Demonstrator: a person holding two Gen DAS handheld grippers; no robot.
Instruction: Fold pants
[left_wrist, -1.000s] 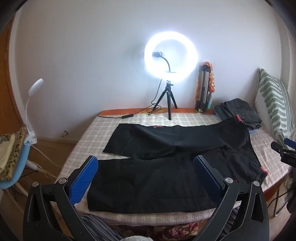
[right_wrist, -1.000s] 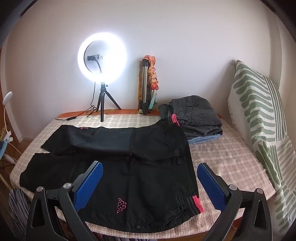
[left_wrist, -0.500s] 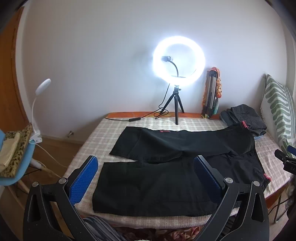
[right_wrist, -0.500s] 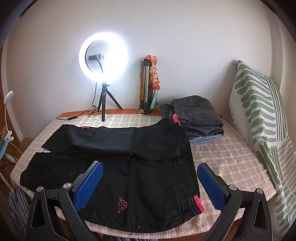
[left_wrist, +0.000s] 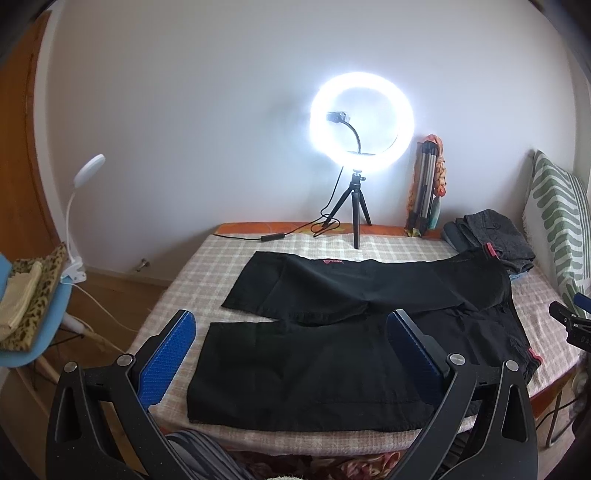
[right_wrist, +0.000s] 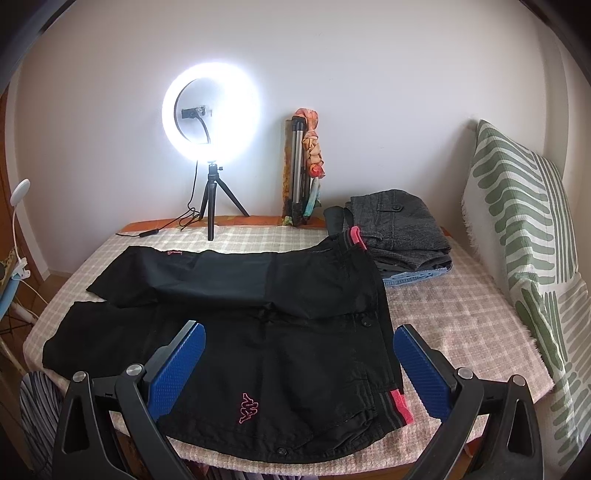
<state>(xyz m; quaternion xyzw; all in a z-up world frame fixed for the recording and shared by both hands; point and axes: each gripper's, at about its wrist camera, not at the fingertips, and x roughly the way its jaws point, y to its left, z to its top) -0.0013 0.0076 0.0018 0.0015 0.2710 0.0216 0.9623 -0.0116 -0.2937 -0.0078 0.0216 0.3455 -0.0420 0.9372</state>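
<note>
The left gripper (left_wrist: 291, 354) is spread wide, its two blue-padded fingers (left_wrist: 168, 356) holding nothing. It hangs above the near edge of a table (left_wrist: 207, 266) covered in a checked cloth, over the leg ends of a pair of black pants (left_wrist: 332, 332).

The right gripper (right_wrist: 299, 365) is likewise wide apart and empty, hovering over the waist end of the same pants (right_wrist: 258, 332), near a small pink logo (right_wrist: 248, 407) and a pink band at the waistband.

The pants lie flat across the table, waist to the right and legs to the left. The far leg is angled slightly away from the near one, so the two hems sit apart.

Behind the pants, a lit ring light (left_wrist: 362, 122) stands on a small tripod at the back of the table. To its right, a folded tripod (right_wrist: 297, 166) leans against the white wall. A stack of folded grey clothes (right_wrist: 399, 229) sits at the back right corner, touching the waistband. A green-striped cushion (right_wrist: 524, 236) stands upright on the right. A white clip lamp (left_wrist: 85, 192) is fixed to a blue chair (left_wrist: 40, 332) on the left.
</note>
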